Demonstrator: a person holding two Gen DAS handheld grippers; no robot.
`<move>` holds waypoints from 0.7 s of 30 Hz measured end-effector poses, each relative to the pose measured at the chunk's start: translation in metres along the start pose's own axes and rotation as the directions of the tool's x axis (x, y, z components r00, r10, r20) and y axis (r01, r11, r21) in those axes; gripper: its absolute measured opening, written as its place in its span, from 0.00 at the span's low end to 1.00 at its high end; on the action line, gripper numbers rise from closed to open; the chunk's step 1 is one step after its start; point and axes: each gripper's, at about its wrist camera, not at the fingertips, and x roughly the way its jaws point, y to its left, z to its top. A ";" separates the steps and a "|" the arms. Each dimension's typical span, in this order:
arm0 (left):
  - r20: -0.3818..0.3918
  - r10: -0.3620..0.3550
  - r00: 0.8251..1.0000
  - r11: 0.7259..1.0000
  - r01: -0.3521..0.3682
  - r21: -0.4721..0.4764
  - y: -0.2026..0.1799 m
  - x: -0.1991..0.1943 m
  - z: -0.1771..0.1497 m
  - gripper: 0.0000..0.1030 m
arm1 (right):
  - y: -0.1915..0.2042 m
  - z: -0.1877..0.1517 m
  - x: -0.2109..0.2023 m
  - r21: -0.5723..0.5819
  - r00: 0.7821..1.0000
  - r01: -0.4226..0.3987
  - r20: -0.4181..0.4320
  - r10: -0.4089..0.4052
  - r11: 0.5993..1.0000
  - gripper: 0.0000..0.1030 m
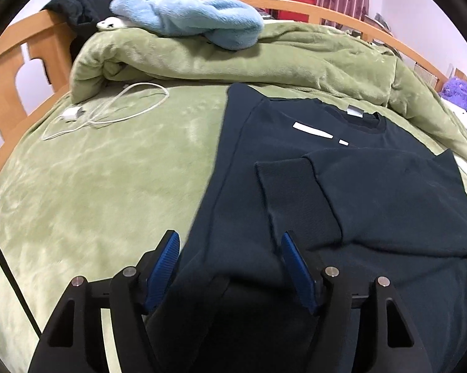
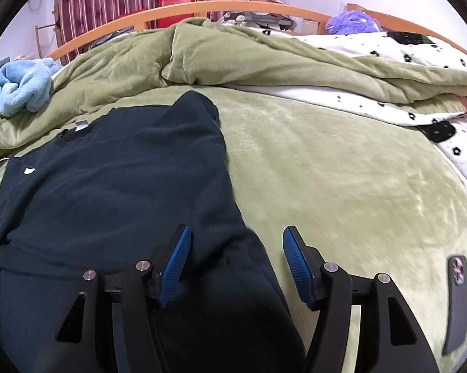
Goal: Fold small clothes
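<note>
**Q:** What lies across the left wrist view, left to right?

**A:** At the left of the frame, a white charger cable [image 1: 109,108] curls on the green bed cover [image 1: 93,186]. Upper centre, a pale blue fleece [image 1: 187,15] sits on a bunched green duvet [image 1: 264,59]. Right of centre, the dark sweatshirt [image 1: 373,202] lies flat on the bed, neck toward the top, one sleeve folded across its chest.

**Q:** And the left gripper [image 1: 230,248]?

**A:** Bottom centre, its blue-padded jaws stand wide apart over the sweatshirt's near edge, gripping nothing.

**Q:** The right wrist view?

**A:** The sweatshirt [image 2: 109,171] fills the left half. The right gripper [image 2: 236,245], bottom centre, also has its jaws spread wide and empty, straddling the garment's right edge. At lower right a dark phone [image 2: 457,304] rests on the cover; a white flower-print blanket [image 2: 420,59] lies at upper right.
</note>
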 end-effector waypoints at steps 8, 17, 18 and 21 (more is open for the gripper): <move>0.045 0.014 0.999 1.000 -0.014 0.002 0.032 -0.073 -0.043 0.64 | -0.028 -0.051 -0.065 0.017 0.999 0.032 -0.009 -0.031 0.999 0.58; 0.039 0.013 0.999 0.998 -0.011 -0.058 0.074 -0.125 -0.106 0.66 | -0.052 -0.122 -0.119 -0.016 0.999 -0.013 -0.048 0.012 1.000 0.57; 0.034 0.010 0.999 0.998 -0.008 -0.063 0.076 -0.127 -0.112 0.66 | -0.054 -0.130 -0.122 -0.008 0.998 -0.024 -0.059 0.023 1.000 0.57; 0.014 0.003 1.000 0.997 -0.002 -0.074 0.085 -0.131 -0.135 0.66 | -0.055 -0.156 -0.129 -0.003 0.995 -0.046 -0.084 0.046 0.999 0.57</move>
